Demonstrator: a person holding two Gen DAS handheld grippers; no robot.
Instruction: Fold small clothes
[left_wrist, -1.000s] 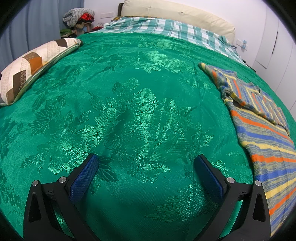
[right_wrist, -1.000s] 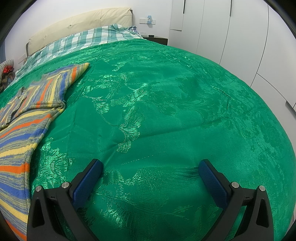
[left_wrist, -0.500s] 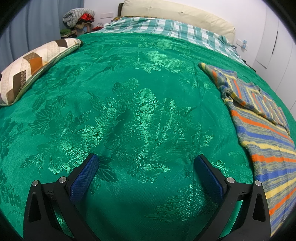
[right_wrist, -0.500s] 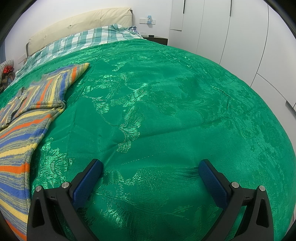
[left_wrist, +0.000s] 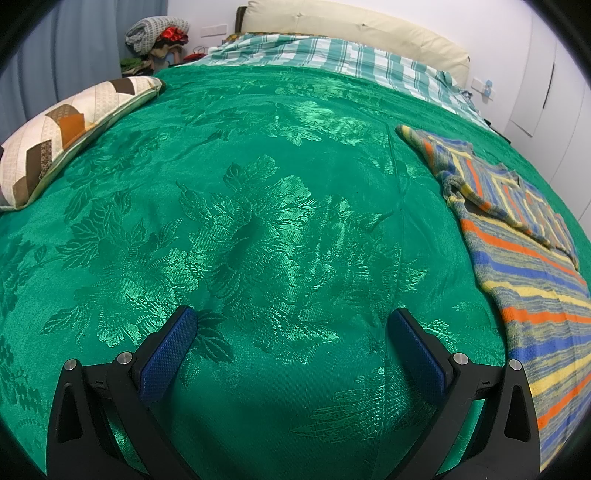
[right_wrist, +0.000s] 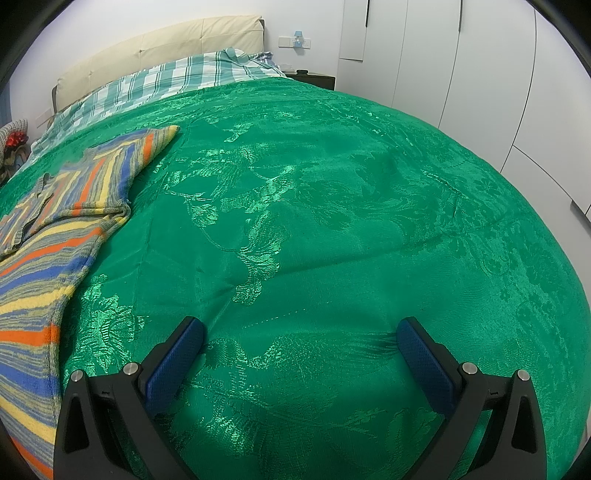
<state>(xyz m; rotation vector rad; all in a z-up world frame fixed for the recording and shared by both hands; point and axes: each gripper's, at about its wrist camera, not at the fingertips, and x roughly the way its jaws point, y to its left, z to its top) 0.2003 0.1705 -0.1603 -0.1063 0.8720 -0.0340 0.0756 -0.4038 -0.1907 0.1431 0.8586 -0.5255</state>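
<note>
A striped knit sweater (left_wrist: 524, 266) in grey, orange, blue and yellow lies flat on the green bedspread (left_wrist: 258, 206), at the right edge of the left wrist view; a sleeve is folded across its chest. In the right wrist view the same sweater (right_wrist: 51, 229) lies along the left edge. My left gripper (left_wrist: 290, 326) hangs open over bare bedspread, left of the sweater, with nothing between its blue pads. My right gripper (right_wrist: 301, 338) is open too, over bare bedspread (right_wrist: 351, 221) to the right of the sweater, holding nothing.
A patchwork cushion (left_wrist: 70, 129) lies at the bed's left edge. A checked sheet (left_wrist: 332, 59) and cream headboard (left_wrist: 354, 29) are at the far end. A clothes pile (left_wrist: 159, 37) stands beyond the left corner. White wardrobe doors (right_wrist: 461, 59) line the right side.
</note>
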